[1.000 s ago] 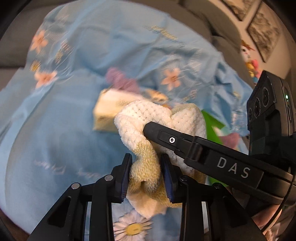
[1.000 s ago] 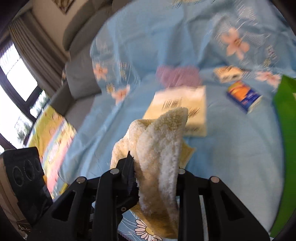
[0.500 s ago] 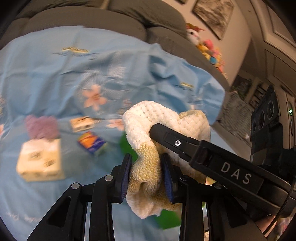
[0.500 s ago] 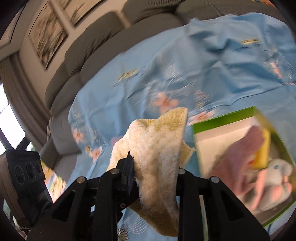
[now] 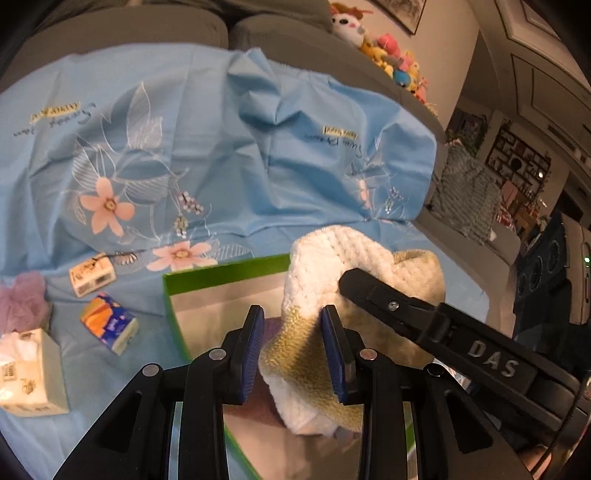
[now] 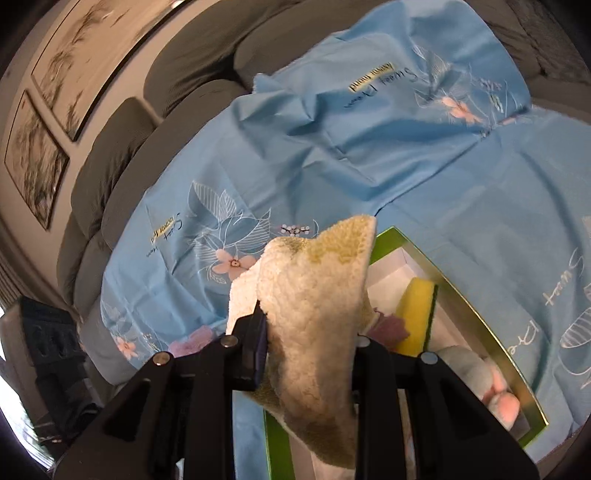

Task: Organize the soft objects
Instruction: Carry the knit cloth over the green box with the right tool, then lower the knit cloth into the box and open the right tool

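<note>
Grey sofa cushions back a wrinkled light-blue bedsheet printed with pink flowers, which serves as the work surface. On it sits a shallow green-walled box with a white floor. Above the box, both grippers carry one cream-and-yellow terry towel between them. The left gripper has its blue-padded jaws closed on a bunched fold of the towel, and the right gripper pinches another part of the same cloth, its black finger reaching across from four o'clock in the left wrist view.

In the right wrist view the towel drapes over the jaws, and behind it the box holds a yellow sponge with a green edge at three o'clock, a purple fabric piece beside it, and a pale blue and pink plush toy toward four o'clock.

In the left wrist view, at nine o'clock from the box lie a white tissue cube, an orange-and-blue tissue pack, a small white carton and a fluffy pink puff. Colourful plush toys line the sofa back at one o'clock.
</note>
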`<state>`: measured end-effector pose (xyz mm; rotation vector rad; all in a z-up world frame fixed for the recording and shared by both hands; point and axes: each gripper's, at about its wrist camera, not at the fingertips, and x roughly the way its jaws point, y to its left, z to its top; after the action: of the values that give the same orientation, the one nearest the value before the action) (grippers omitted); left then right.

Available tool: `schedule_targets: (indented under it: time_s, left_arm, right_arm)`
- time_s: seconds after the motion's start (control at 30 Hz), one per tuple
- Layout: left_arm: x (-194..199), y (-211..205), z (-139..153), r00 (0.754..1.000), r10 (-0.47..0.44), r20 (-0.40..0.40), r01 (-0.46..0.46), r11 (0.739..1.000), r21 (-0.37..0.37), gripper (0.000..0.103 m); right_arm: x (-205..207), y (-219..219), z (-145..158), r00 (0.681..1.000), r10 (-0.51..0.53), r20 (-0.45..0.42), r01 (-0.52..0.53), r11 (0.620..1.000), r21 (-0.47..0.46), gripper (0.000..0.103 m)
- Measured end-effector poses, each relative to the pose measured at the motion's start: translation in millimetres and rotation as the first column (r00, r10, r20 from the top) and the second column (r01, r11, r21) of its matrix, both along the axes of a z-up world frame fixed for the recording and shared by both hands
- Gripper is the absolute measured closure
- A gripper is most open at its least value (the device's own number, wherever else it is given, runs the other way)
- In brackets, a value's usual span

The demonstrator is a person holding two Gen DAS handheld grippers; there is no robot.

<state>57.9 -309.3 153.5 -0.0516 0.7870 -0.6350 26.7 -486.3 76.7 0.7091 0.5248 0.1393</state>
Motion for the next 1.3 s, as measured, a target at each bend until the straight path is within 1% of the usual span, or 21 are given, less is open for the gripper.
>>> schedule_targets:
  time_s: [0.07,0.2,0.33,0.47,0.6,0.73,0.87,0.97,1.0,1.03,1.07,1.1,1.13,1.17,1.2,1.23,1.27,1.3]
  left_arm:
    - [3,-4,-7,1.000,0.007,-0.010,-0.007,1.000,0.016,0.070]
    - [8,-9,-19,0.999,0.019,-0.041,-0.017,0.998,0.052,0.070]
    - [12,-10,-29,0.997,0.028,-0.079,-0.022,0.997,0.079,0.070]
    - [11,-8,-35,0.995,0.032,-0.092,-0.023,0.995,0.095,0.070]
    - [8,-8,-37,0.996,0.032,-0.089,-0.022,0.994,0.111,0.070]
    - [8,-6,-39,0.994,0.040,-0.100,-0.028,0.992,0.120,0.070]
    - [5,3,-36,0.994,0.038,-0.106,-0.027,0.994,0.102,0.070]
    - [3,11,-31,0.994,0.036,-0.102,-0.027,0.996,0.087,0.070]
    - [2,14,-29,0.994,0.033,-0.102,-0.025,0.997,0.079,0.070]
    - [1,18,-26,0.994,0.031,-0.104,-0.024,0.997,0.067,0.070]
    - [1,20,-25,0.994,0.031,-0.105,-0.025,0.998,0.060,0.070]
    - [0,24,-23,0.994,0.030,-0.107,-0.025,0.999,0.049,0.070]
    - [-2,29,-20,0.993,0.029,-0.110,-0.025,0.999,0.038,0.069]
    - [-3,33,-19,0.993,0.029,-0.112,-0.026,0.999,0.030,0.061]
    - [-4,37,-17,0.993,0.030,-0.114,-0.028,0.999,0.019,0.056]
    - [-6,42,-16,0.993,0.035,-0.115,-0.035,0.999,0.008,0.046]
    - [-8,50,-14,0.993,0.044,-0.112,-0.045,0.999,-0.008,0.040]
    - [-10,55,-13,0.993,0.048,-0.109,-0.050,0.999,-0.016,0.038]
  right_arm:
    - [6,-3,-6,1.000,0.009,-0.010,-0.009,1.000,0.018,0.078]
    - [17,0,-16,0.998,0.001,-0.068,-0.002,1.000,-0.007,0.078]
    - [27,-2,-30,0.989,-0.020,-0.145,0.016,1.000,-0.024,0.078]
    - [35,-7,-49,0.972,-0.037,-0.230,0.032,0.999,-0.023,0.078]
    - [39,-8,-54,0.970,-0.021,-0.243,0.021,1.000,-0.003,0.076]
    - [42,-5,-56,0.966,-0.022,-0.258,0.018,1.000,-0.018,0.075]
    - [40,-4,-54,0.966,-0.037,-0.257,0.031,0.999,-0.024,0.074]
    - [37,-2,-49,0.965,-0.055,-0.256,0.045,0.998,-0.046,0.063]
    - [36,-1,-47,0.966,-0.059,-0.253,0.048,0.998,-0.048,0.056]
    - [34,1,-45,0.967,-0.061,-0.247,0.050,0.997,-0.051,0.046]
    - [31,3,-41,0.970,-0.063,-0.235,0.050,0.997,-0.061,0.040]
    - [29,5,-38,0.972,-0.070,-0.223,0.054,0.996,-0.075,0.030]
    - [26,8,-35,0.973,-0.082,-0.214,0.064,0.994,-0.088,0.023]
    - [23,10,-31,0.974,-0.102,-0.202,0.081,0.991,-0.111,0.020]
    - [20,11,-28,0.974,-0.117,-0.194,0.093,0.987,-0.127,0.015]
    - [18,13,-25,0.974,-0.131,-0.184,0.105,0.984,-0.143,0.010]
    - [15,14,-23,0.975,-0.143,-0.171,0.117,0.981,-0.153,0.009]
    - [12,15,-21,0.975,-0.154,-0.163,0.128,0.979,-0.160,0.007]
